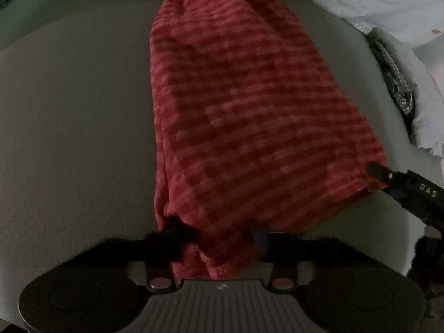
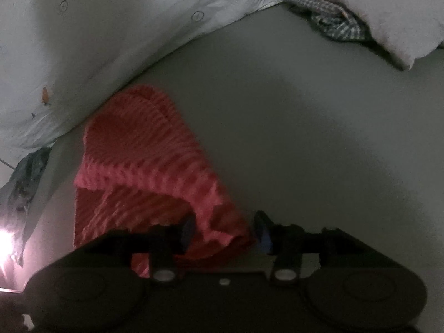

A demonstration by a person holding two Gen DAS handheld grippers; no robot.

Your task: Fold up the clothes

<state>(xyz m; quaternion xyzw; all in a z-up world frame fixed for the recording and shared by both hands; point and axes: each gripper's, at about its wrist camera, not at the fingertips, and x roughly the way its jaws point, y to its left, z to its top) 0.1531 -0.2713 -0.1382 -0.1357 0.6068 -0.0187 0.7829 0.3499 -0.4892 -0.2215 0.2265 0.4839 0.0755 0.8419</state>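
Note:
A red striped cloth (image 1: 244,105) lies stretched away from me on the pale grey surface (image 1: 69,125). My left gripper (image 1: 219,238) is shut on its near end, with bunched fabric filling the gap between the fingers. At the cloth's right corner, the right gripper (image 1: 374,176) reaches in from the right and pinches the hem. In the right wrist view the cloth (image 2: 144,149) lies folded over itself at left. Its near corner sits between the fingers of my right gripper (image 2: 224,233), which presses on it.
A pale printed sheet (image 2: 111,41) covers the far left. A checked garment (image 2: 327,19) lies under a white cloth (image 2: 388,22) at the far right, and the checked garment (image 1: 396,83) also shows at the right edge. A dark bluish garment (image 2: 27,177) lies at left.

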